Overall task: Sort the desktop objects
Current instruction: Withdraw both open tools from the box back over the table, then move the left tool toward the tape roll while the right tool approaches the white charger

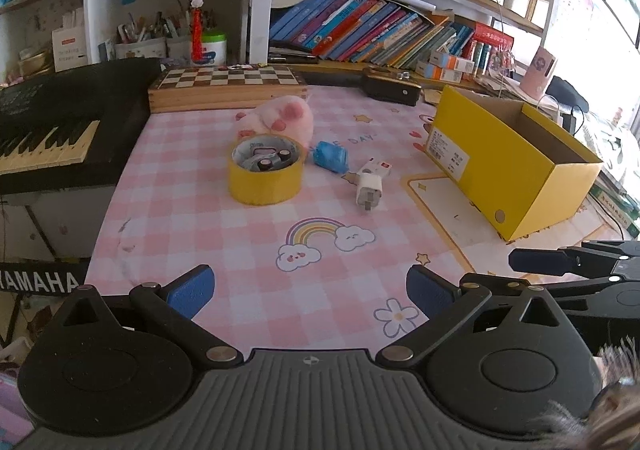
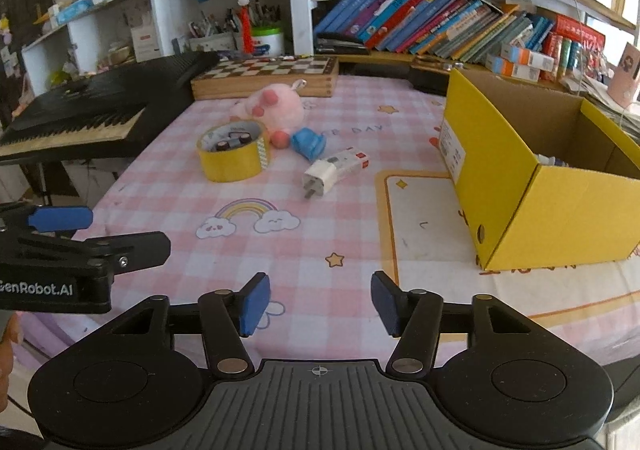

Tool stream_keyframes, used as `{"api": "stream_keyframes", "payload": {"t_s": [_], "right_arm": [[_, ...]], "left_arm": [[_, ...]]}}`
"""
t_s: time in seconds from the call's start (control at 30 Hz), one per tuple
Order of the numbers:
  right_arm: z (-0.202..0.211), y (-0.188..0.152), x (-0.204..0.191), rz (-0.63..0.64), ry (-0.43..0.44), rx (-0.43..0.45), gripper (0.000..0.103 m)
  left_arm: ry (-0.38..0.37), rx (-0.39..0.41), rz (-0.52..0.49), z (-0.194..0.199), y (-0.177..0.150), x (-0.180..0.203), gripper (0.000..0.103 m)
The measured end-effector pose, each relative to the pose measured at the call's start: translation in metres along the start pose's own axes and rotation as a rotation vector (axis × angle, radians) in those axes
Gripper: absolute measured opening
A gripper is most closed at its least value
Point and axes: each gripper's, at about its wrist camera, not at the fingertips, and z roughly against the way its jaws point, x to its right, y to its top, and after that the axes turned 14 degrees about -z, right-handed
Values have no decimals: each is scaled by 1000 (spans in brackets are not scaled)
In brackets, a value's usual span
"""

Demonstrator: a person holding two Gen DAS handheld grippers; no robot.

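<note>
Both tongs, left (image 1: 310, 292) & right (image 2: 320, 304), hung open w/ nothing held, short of the clutter. White plastic plug adapter (image 2: 332, 172) lay mid-worktop, nearest the open yellow cardboard box (image 2: 532, 206), prob. the sorting bin.

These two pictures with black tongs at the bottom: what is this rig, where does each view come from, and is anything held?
No robot here: a person holds hand-held tongs in each hand, each with a camera looking along its blue pads. One view shows the left tongs, the other the right tongs; each also glimpses the other at its edge. Both stand open and empty. On the pink checked cloth lie a yellow tape roll with small things inside, a pink plush toy, a blue bundle and a white charger. A yellow box stands open to the right.
</note>
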Motion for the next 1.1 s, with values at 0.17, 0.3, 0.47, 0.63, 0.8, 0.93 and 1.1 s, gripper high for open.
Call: {"api": "stream_keyframes", "payload": {"t_s": [0.17, 0.3, 0.47, 0.63, 0.8, 0.93, 1.1], "right_arm": [[-4, 2, -4, 18, -4, -6, 60], [-7, 6, -4, 34, -6, -10, 61], [-16, 15, -1, 45, -4, -18, 61], [-31, 27, 2, 61, 9, -34, 62], [-45, 39, 6, 69, 28, -46, 66], [-58, 48, 7, 82, 49, -60, 66], [-72, 57, 8, 95, 70, -83, 68]], "left_arm": [[4, -3, 26, -4, 2, -6, 103], [-3, -9, 35, -11, 4, -7, 103], [-7, -19, 37, -21, 9, -5, 103], [9, -23, 48, -33, 18, -8, 103], [31, -35, 60, -47, 28, -10, 103], [46, -48, 58, -57, 36, -10, 103], [61, -71, 68, -69, 44, -13, 103]]}}
